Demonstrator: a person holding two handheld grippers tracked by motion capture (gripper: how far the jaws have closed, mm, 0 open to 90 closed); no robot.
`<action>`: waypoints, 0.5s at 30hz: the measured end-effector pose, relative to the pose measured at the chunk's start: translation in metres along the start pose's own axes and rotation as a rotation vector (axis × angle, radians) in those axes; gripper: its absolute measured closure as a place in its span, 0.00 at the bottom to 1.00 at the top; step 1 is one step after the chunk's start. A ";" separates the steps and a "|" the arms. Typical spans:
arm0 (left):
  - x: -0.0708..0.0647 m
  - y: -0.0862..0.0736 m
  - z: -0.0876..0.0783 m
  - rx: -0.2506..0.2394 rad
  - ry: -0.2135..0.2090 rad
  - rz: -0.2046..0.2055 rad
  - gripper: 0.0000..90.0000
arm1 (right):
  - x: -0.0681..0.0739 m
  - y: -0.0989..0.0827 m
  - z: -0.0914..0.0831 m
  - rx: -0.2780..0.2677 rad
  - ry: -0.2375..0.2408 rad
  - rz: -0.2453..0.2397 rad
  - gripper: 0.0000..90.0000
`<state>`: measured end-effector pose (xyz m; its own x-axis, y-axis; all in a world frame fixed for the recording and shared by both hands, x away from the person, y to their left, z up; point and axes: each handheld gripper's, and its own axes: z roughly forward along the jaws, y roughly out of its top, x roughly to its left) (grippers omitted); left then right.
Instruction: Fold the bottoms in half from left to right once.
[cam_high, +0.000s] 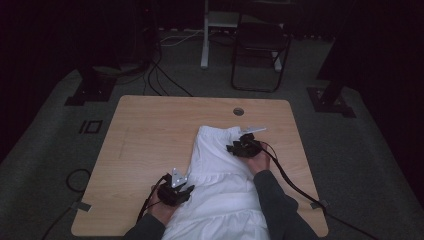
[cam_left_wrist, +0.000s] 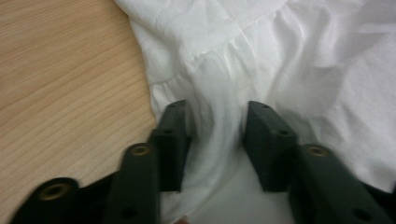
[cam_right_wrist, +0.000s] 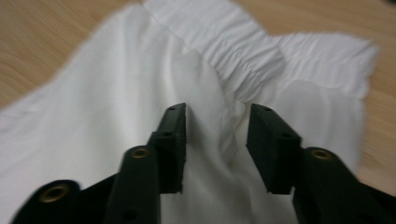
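The white garment lies lengthwise down the wooden table, its gathered waistband at the far end near the cable hole and its lower part running off the near edge, and I judge the smoothing or folding barely begun, since the cloth is rumpled and no fold is made. My left gripper sits at the garment's left edge and my right gripper just below the waistband, each with jaws apart and a ridge of fabric standing loose between them, not clamped. Beyond the table stand a folding chair and floor cables, well clear; nothing blocks the garment.
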<state>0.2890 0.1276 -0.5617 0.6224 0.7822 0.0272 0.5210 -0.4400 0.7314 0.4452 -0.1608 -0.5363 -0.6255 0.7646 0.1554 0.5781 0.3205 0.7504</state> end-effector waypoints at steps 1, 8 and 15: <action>0.000 0.000 0.000 0.000 0.000 -0.002 0.63 | -0.001 0.001 0.006 0.038 -0.008 -0.006 0.80; -0.001 0.000 -0.001 0.008 -0.013 -0.014 0.58 | -0.001 0.028 -0.028 -0.058 -0.286 -0.129 0.99; -0.005 0.001 0.000 0.015 -0.014 -0.001 0.58 | -0.025 0.012 0.003 0.050 -0.326 -0.057 0.96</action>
<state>0.2866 0.1235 -0.5606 0.6302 0.7763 0.0171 0.5298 -0.4460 0.7214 0.4690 -0.1745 -0.5329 -0.4614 0.8809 -0.1059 0.5773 0.3887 0.7181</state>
